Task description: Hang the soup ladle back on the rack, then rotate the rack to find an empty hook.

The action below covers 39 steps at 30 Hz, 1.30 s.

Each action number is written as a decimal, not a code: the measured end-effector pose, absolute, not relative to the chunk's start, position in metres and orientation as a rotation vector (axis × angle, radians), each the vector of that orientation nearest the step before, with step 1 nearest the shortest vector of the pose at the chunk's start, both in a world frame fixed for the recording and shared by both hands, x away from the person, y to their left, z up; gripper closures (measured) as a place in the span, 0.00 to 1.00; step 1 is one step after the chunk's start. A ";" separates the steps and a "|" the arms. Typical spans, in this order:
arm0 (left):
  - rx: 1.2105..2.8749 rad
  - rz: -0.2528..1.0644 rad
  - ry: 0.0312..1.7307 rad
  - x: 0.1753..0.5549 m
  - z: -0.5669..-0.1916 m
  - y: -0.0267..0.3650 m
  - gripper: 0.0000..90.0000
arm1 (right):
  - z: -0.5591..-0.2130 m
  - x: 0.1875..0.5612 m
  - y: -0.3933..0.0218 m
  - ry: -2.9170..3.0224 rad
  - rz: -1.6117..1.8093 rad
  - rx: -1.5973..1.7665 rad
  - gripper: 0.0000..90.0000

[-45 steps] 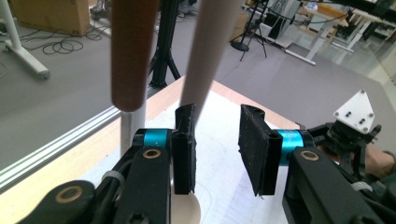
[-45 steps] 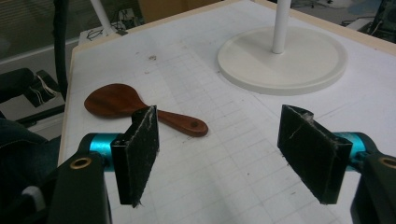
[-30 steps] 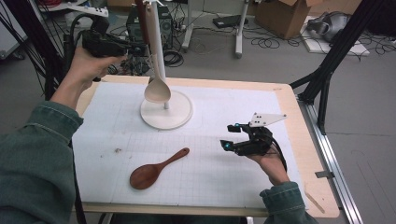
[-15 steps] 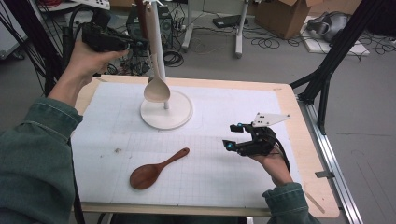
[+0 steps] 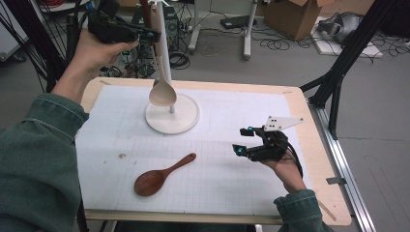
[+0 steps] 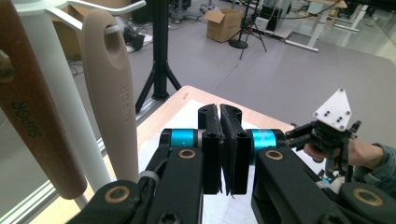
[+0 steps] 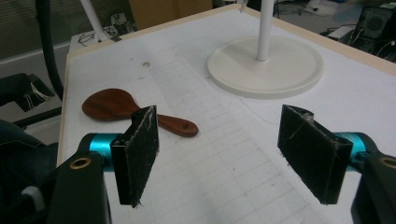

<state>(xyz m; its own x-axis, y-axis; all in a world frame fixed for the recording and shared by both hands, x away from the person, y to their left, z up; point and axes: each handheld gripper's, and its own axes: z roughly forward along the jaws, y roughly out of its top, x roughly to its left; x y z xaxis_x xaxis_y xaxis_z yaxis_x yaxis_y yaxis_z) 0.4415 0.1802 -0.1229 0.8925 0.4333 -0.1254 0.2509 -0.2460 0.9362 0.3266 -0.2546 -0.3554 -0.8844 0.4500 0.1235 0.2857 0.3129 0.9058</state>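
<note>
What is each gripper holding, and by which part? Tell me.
Nothing. The left gripper has its jaws shut with nothing between them, beside the hanging beige spoon. The right gripper is open over the table.

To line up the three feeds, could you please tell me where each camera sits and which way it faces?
High view: above the person's side, looking forward and down on the table; both forearms, left tongs, right tongs.
Left gripper view: on the raised left tongs, shut on nothing, facing the hanging beige spoon.
Right gripper view: low, between open right tongs, facing the brown spoon.
Shared: the white stand.
</note>
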 end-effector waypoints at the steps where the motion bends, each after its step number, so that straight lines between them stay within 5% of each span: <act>1: 1.842 0.188 0.510 0.442 -0.122 0.179 0.96 | -0.356 0.327 -0.255 2.416 1.617 0.680 0.32; 39: 1.764 0.324 0.657 0.461 -0.104 0.169 0.97 | -0.352 0.329 -0.258 2.388 1.624 0.697 0.31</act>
<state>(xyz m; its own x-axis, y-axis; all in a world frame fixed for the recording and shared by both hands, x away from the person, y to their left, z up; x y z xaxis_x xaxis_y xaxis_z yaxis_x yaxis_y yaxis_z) 0.4613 0.1693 -0.1037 0.8037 0.5837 -0.1155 0.2635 -0.1750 0.9486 0.3293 -0.2575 -0.3516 -0.8762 0.4673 0.1180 0.2814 0.2974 0.9123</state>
